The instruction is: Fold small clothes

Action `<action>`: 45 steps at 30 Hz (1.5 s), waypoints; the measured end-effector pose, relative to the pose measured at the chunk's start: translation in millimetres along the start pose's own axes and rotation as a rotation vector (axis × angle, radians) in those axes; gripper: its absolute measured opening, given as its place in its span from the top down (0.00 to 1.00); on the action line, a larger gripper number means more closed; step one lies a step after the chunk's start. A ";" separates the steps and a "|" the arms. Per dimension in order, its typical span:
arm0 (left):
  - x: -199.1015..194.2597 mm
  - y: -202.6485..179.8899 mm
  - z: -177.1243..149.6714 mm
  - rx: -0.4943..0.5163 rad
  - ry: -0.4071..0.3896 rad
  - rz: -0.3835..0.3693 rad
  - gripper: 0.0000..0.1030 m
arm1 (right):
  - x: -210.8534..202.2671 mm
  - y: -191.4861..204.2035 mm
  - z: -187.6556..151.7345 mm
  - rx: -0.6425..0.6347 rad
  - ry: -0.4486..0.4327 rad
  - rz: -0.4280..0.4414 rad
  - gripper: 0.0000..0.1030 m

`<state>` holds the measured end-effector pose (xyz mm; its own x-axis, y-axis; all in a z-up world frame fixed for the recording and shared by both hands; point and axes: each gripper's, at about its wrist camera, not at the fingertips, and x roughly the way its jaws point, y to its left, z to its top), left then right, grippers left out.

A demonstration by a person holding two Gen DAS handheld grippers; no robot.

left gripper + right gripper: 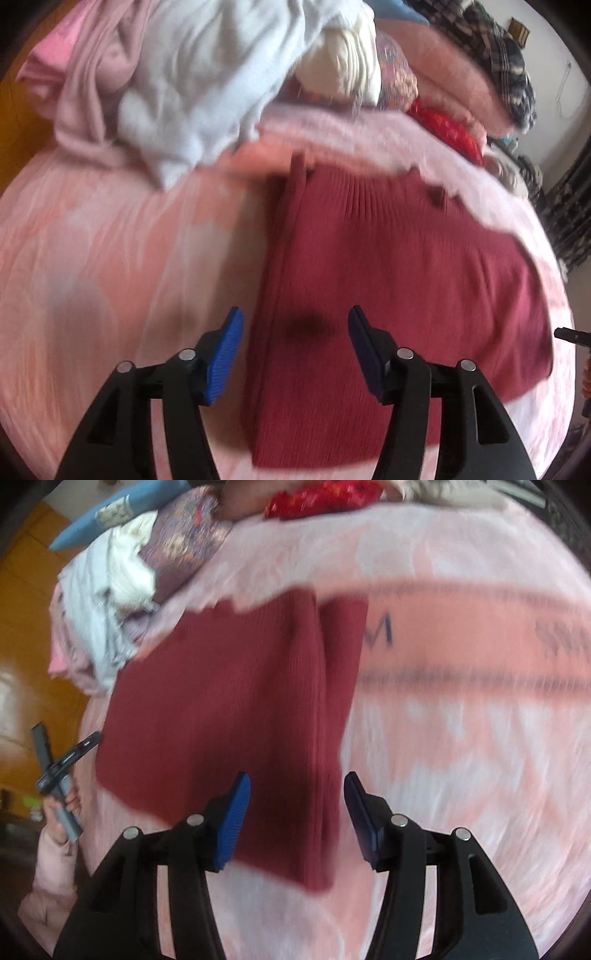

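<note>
The dark red ribbed knit garment [388,266] lies folded flat on the pink patterned bed cover [110,258], beneath the parted, empty fingers of left gripper [295,350] and right gripper [297,819]; heaped pale clothes [177,92] beyond appear unfolded.

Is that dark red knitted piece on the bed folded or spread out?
Folded. The red knit lies flat on the pink bedcover, one edge doubled over in a long narrow flap with stacked layers; neither claw touches it.
</note>
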<state>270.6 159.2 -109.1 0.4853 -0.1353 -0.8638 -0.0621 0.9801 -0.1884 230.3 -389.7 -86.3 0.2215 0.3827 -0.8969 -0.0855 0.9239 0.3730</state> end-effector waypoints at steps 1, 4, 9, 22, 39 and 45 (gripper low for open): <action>0.0 -0.9 -8.3 0.006 0.014 -0.006 0.40 | 2.6 -0.6 -6.1 -0.008 0.008 0.002 0.48; 0.4 -6.0 -22.3 0.010 0.040 -0.025 0.36 | 11.8 -1.5 -22.7 -0.016 0.038 0.029 0.49; 1.0 -26.4 -32.6 0.084 0.030 -0.003 0.49 | 20.7 7.0 -32.2 -0.073 0.050 0.013 0.87; -7.8 -14.4 -29.2 0.045 0.043 -0.025 0.85 | -18.2 5.0 -48.1 -0.114 0.007 0.050 0.93; -7.1 -35.0 -36.6 0.183 -0.006 0.105 0.69 | -5.8 4.4 -38.4 -0.128 0.033 -0.002 0.76; -25.2 -47.4 -7.2 0.124 -0.054 0.040 0.47 | -31.9 25.4 24.3 -0.140 -0.085 -0.094 0.63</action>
<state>255.0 115.2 -81.8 0.5306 -0.0906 -0.8427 0.0241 0.9955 -0.0918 244.6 -378.5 -42.4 0.3153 0.2978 -0.9011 -0.1938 0.9497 0.2460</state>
